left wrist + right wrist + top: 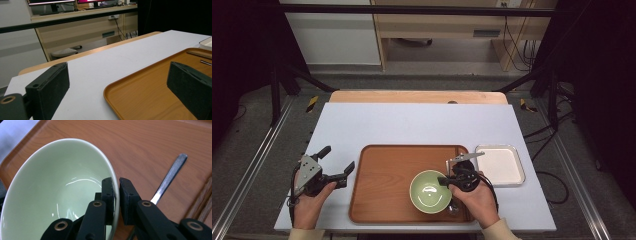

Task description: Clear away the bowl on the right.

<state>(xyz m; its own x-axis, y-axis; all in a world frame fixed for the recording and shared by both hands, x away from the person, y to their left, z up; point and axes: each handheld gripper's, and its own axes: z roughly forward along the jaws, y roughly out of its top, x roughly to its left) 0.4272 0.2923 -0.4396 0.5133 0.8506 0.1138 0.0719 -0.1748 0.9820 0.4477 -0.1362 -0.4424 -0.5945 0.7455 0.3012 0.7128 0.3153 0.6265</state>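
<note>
step: right tongs (115,185) clamped on bowl (430,191) rim at its 3 o'clock, bowl on tray (382,190) | left tongs (337,162) wide open, empty, at tray's 9 o'clock | next: likely a steady lift, keeping bowl level, clear of spoon (170,176)

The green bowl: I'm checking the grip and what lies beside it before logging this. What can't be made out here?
- Spoon: right gripper view, its bowl end hidden behind the right hand-held gripper.
- Chopsticks: right gripper view, cut off by the right edge.
- Green bowl: high view, its right rim covered by the gripper and the hand.
- White tray: left gripper view, cut off by the right edge.
</note>
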